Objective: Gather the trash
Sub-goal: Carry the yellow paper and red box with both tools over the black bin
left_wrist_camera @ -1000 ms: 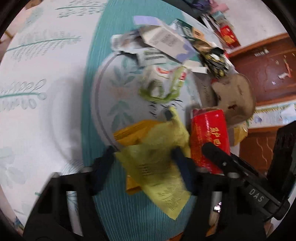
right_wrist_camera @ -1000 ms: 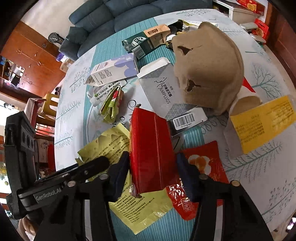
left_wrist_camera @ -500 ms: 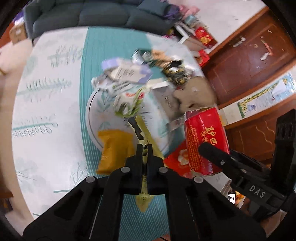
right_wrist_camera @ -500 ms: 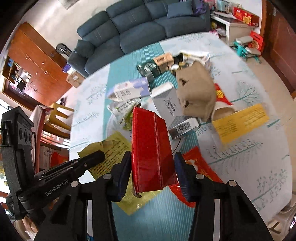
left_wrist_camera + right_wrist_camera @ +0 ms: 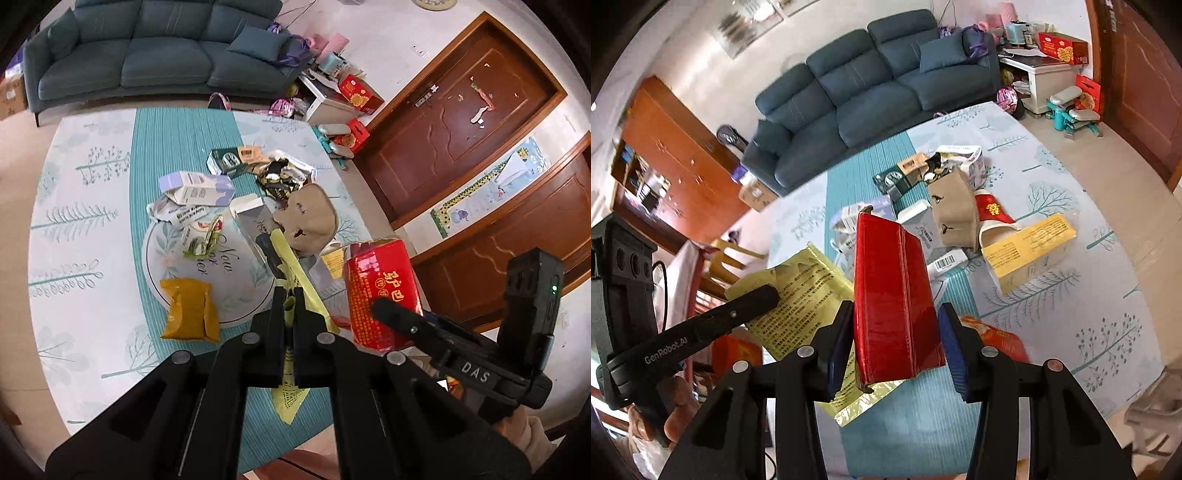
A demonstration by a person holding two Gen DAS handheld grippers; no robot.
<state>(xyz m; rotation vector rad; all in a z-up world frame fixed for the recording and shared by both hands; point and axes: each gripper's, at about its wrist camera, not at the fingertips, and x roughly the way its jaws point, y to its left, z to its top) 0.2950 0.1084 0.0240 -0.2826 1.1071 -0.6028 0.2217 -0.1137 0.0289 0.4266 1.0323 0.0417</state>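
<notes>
I read "GenRobot.AI" and "DAS" on the rigs. My left gripper (image 5: pixel 290 295) pinches a yellow wrapper (image 5: pixel 798 291) shut; my right gripper (image 5: pixel 895 339) clamps the red box (image 5: pixel 892 299), both raised above the littered surface (image 5: pixel 92 229).

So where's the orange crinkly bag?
The orange crinkly bag lies in the left wrist view, left of the left gripper, on the table, overlapping the round placemat edge.

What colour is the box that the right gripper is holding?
Glossy red: the box shows best in the right wrist view.
</notes>
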